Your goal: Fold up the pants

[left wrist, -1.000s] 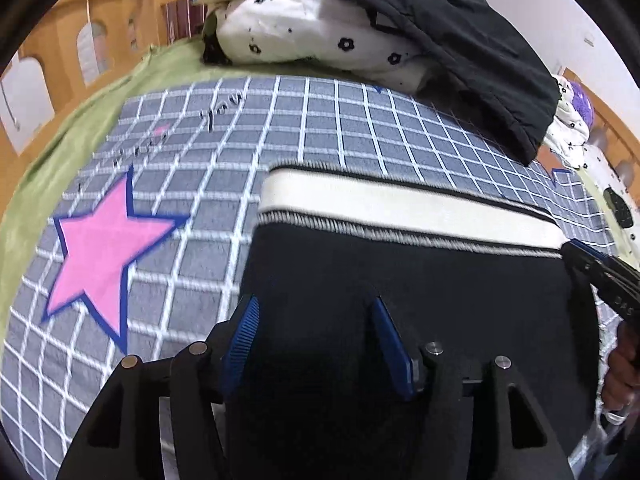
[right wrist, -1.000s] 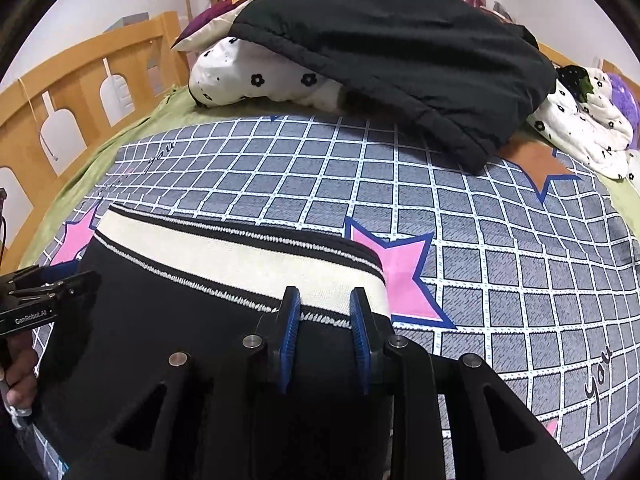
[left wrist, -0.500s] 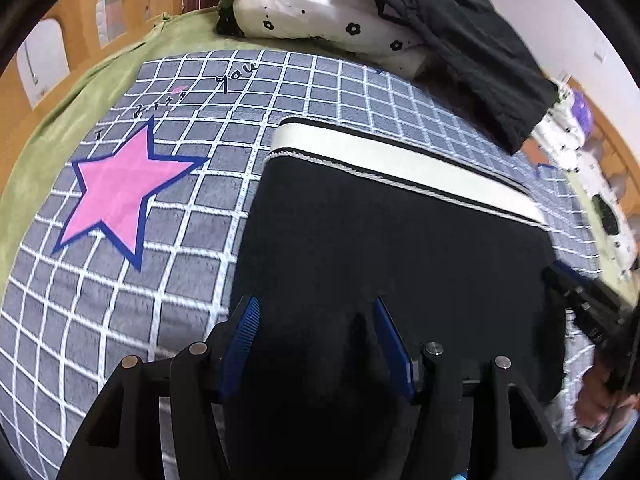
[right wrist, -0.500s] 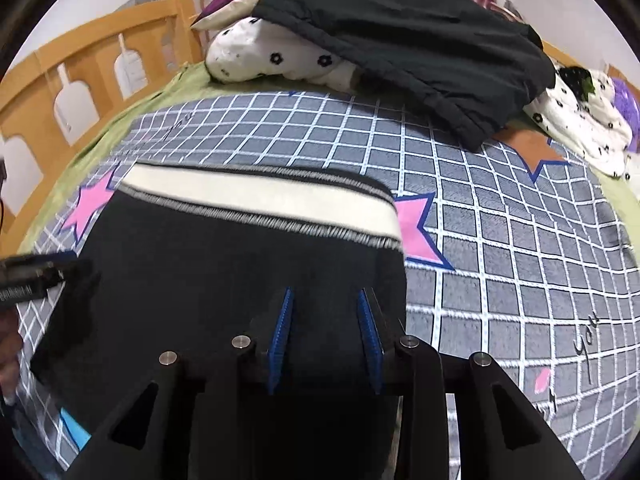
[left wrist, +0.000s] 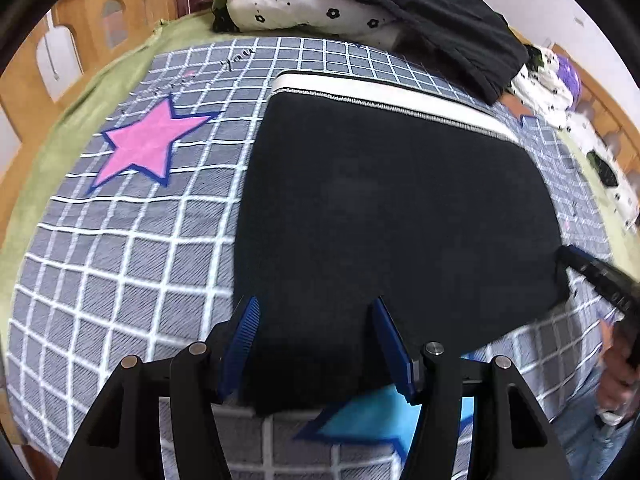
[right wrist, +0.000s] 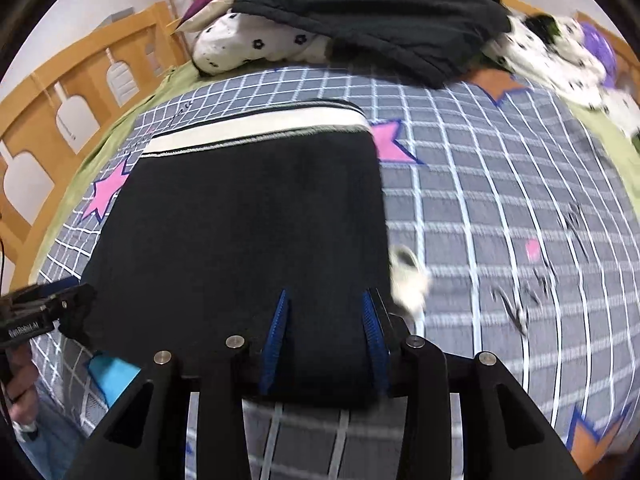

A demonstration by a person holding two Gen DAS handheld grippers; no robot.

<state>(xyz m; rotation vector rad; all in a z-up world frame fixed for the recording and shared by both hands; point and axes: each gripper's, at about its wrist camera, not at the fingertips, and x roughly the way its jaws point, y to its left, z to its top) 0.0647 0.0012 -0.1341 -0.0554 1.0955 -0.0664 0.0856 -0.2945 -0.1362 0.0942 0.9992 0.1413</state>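
a: pants [left wrist: 392, 216] where?
b: flat on the bed [left wrist: 120, 264], mid of the checked cover, already folded into a blocky black slab. white waistband [left wrist: 384, 92] sits at the far edge twd the headboard end w/ the pile of bedding [right wrist: 360, 12]. near fold edge runs close to the bed's near edge, right under both tools.
a: long axis?
b: looks a bit longer near-to-far than across, but fisheye, so not sure. judgement only.
a: grippers?
b: left gripper [left wrist: 316, 344] over the near-left corner of the slab, jaws apart, cloth shows between the blue pads but they don't seem to pinch it. right gripper [right wrist: 324, 336] over the near-right corner, jaws opening, cloth under the gap, no squeeze visible.
a: so which hand's nearer?
b: about even, each has its own near corner. next fold, my guess, turns on that near edge: it lies straight ahead and below the fingers, waistband is the far target.
a: snags?
b: small white bit [right wrist: 408, 276] by the right side edge, blurred, cant tell what it is.
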